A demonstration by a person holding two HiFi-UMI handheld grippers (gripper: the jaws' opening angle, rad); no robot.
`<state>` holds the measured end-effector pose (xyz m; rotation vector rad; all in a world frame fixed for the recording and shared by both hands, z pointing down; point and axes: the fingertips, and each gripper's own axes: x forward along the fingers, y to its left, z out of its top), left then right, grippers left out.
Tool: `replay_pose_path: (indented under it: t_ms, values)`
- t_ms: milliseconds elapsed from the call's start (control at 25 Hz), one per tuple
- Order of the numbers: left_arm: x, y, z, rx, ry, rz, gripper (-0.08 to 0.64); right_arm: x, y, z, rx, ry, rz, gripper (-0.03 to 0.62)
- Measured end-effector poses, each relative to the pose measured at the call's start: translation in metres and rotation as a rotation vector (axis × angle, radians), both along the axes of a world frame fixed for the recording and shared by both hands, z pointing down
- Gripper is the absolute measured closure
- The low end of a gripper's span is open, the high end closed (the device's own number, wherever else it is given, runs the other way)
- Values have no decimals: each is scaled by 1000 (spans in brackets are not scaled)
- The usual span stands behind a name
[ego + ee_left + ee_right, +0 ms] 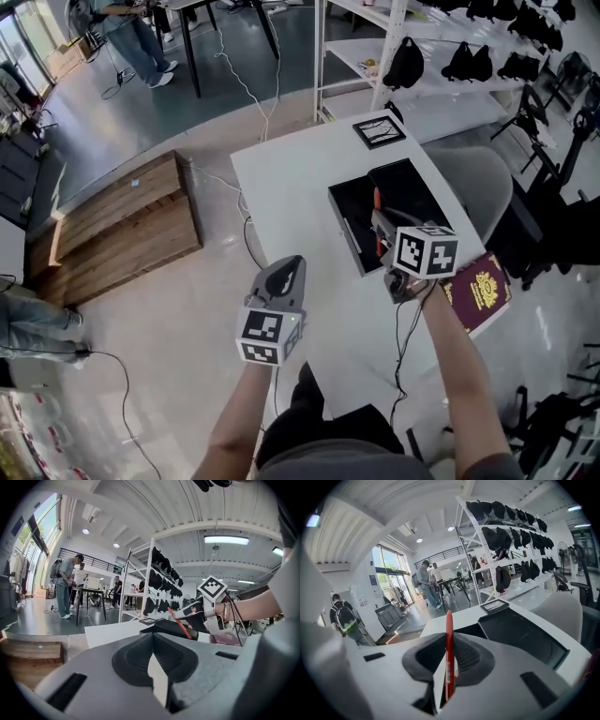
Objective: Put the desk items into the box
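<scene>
Black box [412, 186] lies open at centre right of the white surface [281, 178]. Its inside is dark and I cannot make out the contents. Right gripper [380, 223] is over the box, fingers clamped on a red pen [448, 648]. Left gripper [289, 272] is at lower centre, fingers closed together with nothing between them. Maroon booklet [480, 291] lies at the surface's right edge, near the box. Wooden platform [122, 225] at left. Shelves [441, 86] holding black bags at upper right.
</scene>
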<state>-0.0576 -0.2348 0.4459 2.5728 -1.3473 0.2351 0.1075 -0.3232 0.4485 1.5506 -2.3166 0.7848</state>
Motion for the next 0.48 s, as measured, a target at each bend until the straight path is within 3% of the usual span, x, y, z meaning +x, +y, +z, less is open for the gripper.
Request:
replay_pose_path:
  t_ms: [480]
  values:
    - [-2,-15,7,-16,-20,-58,554,0,-30,50,-113,28,-20,537]
